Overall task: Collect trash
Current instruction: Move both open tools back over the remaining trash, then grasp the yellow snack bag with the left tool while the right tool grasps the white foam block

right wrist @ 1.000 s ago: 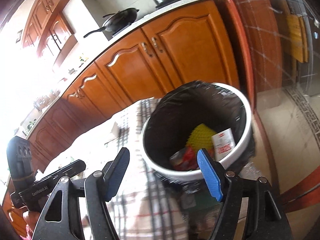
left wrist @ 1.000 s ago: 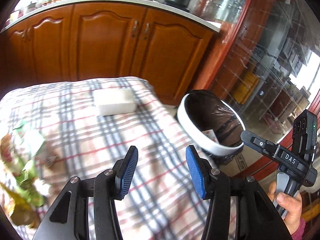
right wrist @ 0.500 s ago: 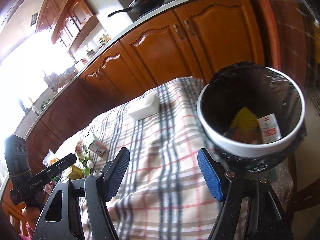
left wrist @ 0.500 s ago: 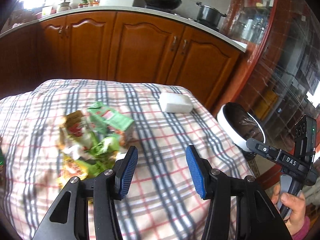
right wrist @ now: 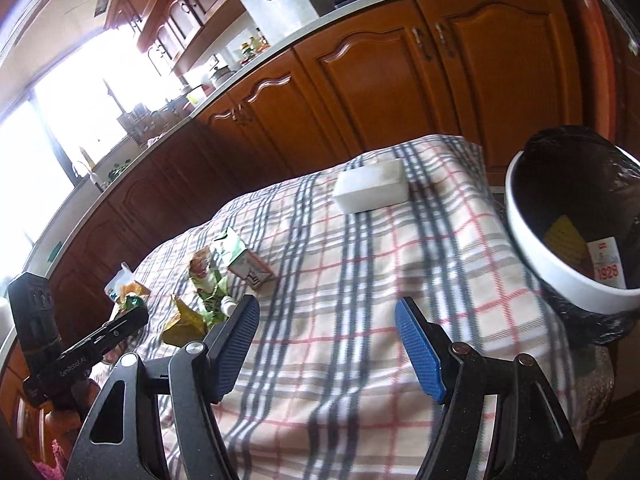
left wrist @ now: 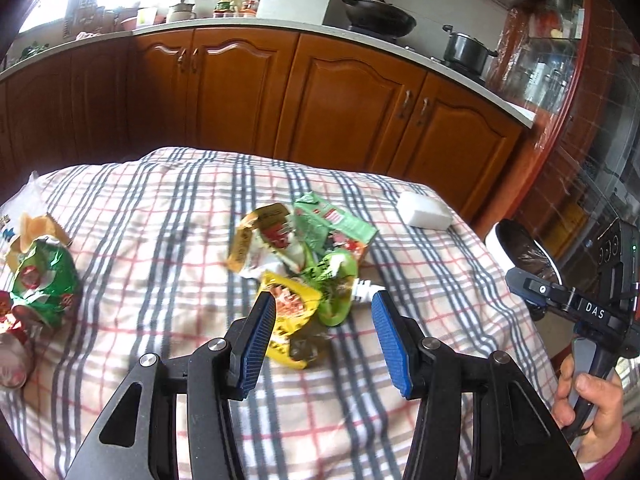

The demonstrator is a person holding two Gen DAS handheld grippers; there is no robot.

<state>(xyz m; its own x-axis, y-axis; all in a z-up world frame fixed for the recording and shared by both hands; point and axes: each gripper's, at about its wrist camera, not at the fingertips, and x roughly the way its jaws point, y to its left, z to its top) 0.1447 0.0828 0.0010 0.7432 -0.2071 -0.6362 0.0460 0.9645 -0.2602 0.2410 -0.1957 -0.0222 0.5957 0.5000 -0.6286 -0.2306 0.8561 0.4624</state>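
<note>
Hovering released left claw [left wrist: 323,336] over crinkled foil wrappers [left wrist: 304,252], right claw [right wrist: 326,350] released, checked cloth [right wrist: 360,320]

"DAS" on the right gripper's body [left wrist: 576,308], right of the left claw | "GenRobot.AI" on the left gripper's body [right wrist: 76,360], left of the right claw | "1928" on a white wrapper [right wrist: 608,264] in the bin [right wrist: 560,280], right of the right claw

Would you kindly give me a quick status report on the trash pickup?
Left gripper and right gripper open, both empty. Wrapper pile on the plaid cloth, ahead of left jaws. Bin at table's edge, partly filled. Nothing blocking.
</note>
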